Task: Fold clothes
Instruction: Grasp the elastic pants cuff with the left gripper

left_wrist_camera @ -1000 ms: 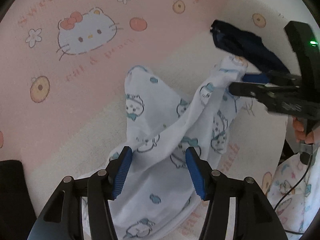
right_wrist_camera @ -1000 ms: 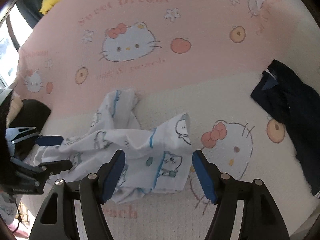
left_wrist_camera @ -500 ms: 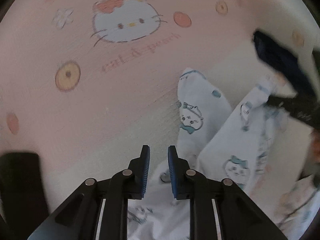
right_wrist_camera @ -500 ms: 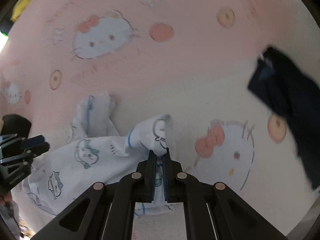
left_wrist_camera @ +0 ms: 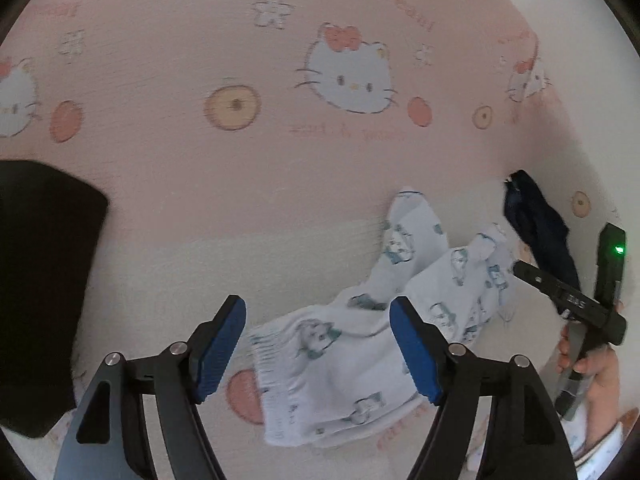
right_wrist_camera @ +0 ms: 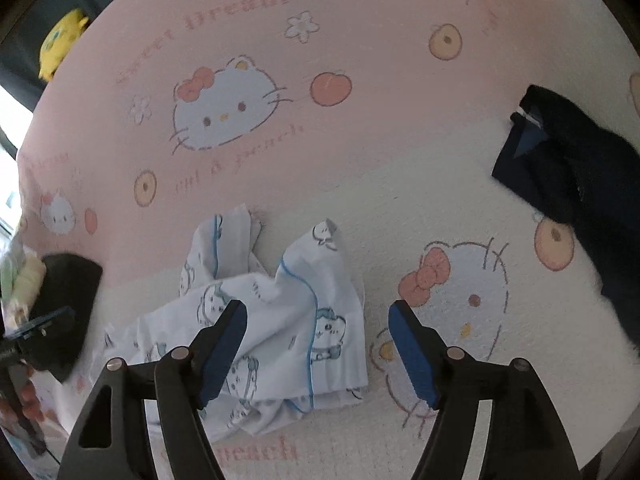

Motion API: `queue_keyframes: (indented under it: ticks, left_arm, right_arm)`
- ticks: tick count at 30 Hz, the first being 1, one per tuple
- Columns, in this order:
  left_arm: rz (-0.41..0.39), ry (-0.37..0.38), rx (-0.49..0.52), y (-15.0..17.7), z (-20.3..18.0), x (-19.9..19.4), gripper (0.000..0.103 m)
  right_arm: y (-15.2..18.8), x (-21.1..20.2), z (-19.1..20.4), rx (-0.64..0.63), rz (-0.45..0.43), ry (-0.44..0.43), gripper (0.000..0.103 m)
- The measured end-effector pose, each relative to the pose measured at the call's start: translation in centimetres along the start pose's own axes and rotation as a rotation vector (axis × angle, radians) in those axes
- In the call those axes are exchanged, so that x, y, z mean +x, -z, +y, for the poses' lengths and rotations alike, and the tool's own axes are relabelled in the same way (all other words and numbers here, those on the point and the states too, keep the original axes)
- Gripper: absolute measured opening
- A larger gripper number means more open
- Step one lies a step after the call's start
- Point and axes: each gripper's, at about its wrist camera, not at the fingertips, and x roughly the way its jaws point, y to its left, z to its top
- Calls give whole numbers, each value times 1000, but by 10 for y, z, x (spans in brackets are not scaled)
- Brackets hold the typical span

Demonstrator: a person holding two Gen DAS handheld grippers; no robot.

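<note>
In my left wrist view, a black folded cloth (left_wrist_camera: 44,300) sits at nine o'clock on the pink and cream cartoon-cat blanket (left_wrist_camera: 280,184). My left gripper (left_wrist_camera: 316,354), with blue pads on black fingers, has just been opening and now stands wide apart, gripping nothing. The white garment printed with small blue-green cartoon animals (left_wrist_camera: 360,344) lies crumpled on the blanket, its gathered waistband edge between and beyond the pads at six o'clock, the rest trailing toward three o'clock. There a dark navy garment (left_wrist_camera: 536,224) lies beside the right gripper's black body, held by a hand (left_wrist_camera: 592,368).

In my right wrist view, the left gripper's body shows at nine o'clock, blurred. My right gripper (right_wrist_camera: 318,348) has also just been opening; its pads stand apart and empty. The white garment (right_wrist_camera: 272,320) lies under and beyond the left pad, from six toward eleven o'clock. The navy garment (right_wrist_camera: 580,184) lies well apart at two o'clock.
</note>
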Motion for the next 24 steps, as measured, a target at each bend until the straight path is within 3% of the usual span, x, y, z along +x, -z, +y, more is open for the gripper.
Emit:
queue_keyframes:
  ticks: [6, 11, 16, 24]
  left_arm:
    - [34, 35, -66, 15, 12, -2, 73]
    - [47, 25, -113, 32, 27, -7, 73]
    - [61, 18, -159, 37, 40, 0, 73]
    - [85, 19, -205, 33, 44, 21, 73]
  right_arm:
    - [7, -10, -2, -26, 36, -49, 73]
    - [1, -7, 1, -87, 60, -17, 73]
    - [-20, 6, -11, 14, 96, -111, 73]
    - [-46, 32, -24, 172, 149, -147, 73]
